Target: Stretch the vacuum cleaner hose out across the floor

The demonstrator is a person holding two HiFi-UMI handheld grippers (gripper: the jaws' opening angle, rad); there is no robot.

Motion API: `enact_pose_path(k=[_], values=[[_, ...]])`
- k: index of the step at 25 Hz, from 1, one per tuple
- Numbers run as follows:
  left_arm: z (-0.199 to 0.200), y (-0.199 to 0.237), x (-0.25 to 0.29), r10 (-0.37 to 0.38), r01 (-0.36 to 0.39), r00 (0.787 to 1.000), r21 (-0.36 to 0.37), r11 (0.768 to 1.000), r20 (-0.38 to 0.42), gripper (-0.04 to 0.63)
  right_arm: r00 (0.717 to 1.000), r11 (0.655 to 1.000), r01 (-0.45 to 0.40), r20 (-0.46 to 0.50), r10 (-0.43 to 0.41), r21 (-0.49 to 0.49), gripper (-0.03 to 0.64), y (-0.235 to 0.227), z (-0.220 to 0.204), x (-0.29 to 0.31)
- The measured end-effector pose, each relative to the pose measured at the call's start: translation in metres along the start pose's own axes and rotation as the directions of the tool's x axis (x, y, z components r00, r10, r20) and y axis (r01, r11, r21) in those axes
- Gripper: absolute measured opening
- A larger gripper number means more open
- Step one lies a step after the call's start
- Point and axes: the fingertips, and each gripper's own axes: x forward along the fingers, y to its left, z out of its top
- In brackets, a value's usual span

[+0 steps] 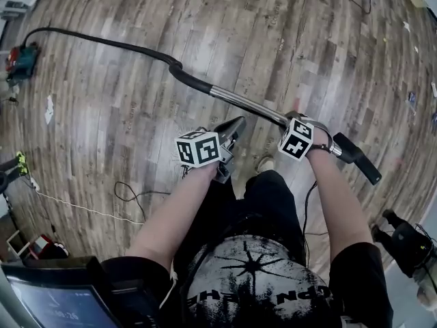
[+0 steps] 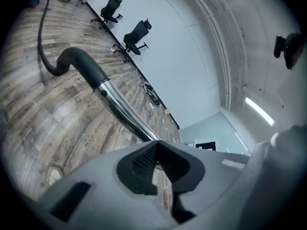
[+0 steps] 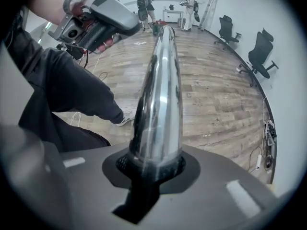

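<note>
The black vacuum hose [image 1: 102, 41] runs across the wooden floor from the red cleaner body [image 1: 20, 60] at the far left to a bent black grip [image 1: 181, 70]. From there a chrome tube [image 1: 246, 102] leads to a black end piece [image 1: 358, 157]. My right gripper [image 1: 292, 121] points down and is shut on the chrome tube [image 3: 160, 95], which fills its jaws [image 3: 153, 164]. My left gripper [image 1: 237, 124] hovers beside the tube with its jaws shut on nothing [image 2: 160, 164]. Ahead of it in the left gripper view lie the tube [image 2: 124, 111] and hose [image 2: 43, 37].
A thin cable [image 1: 130, 195] loops on the floor by my legs. A screen [image 1: 48, 303] sits at the lower left. Office chairs [image 3: 261, 47] line the wall, with cables [image 3: 266, 147] at its foot. Two people [image 3: 144, 1] stand at the far end.
</note>
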Motion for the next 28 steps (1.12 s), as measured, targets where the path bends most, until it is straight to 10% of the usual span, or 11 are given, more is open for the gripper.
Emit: enact_pose_path(k=[8,14,19,28], values=[[-0.019,0.055,0.057,0.104,-0.056,0.989,0.388,0.92,-0.105,0.0,0.999,0.998,0.048,0.006,-0.048,-0.043,0.084,-0.025,-0.052,0.099],[-0.035,0.117,0.092,0.103,-0.036,0.989,0.49,0.871,-0.111,0.0,0.997,0.996,0.069,0.035,-0.068,-0.054,0.083,-0.042,-0.089,0.203],[-0.034,0.17,0.129,0.086,0.005,0.99,0.63,0.776,-0.114,0.0,0.991,0.992,0.115,0.069,-0.111,-0.046,0.081,-0.067,-0.124,0.302],[-0.059,0.23,0.163,0.136,-0.059,0.989,0.703,0.708,-0.054,0.0,0.976,0.986,0.169,0.136,-0.168,0.004,0.061,-0.099,-0.179,0.454]])
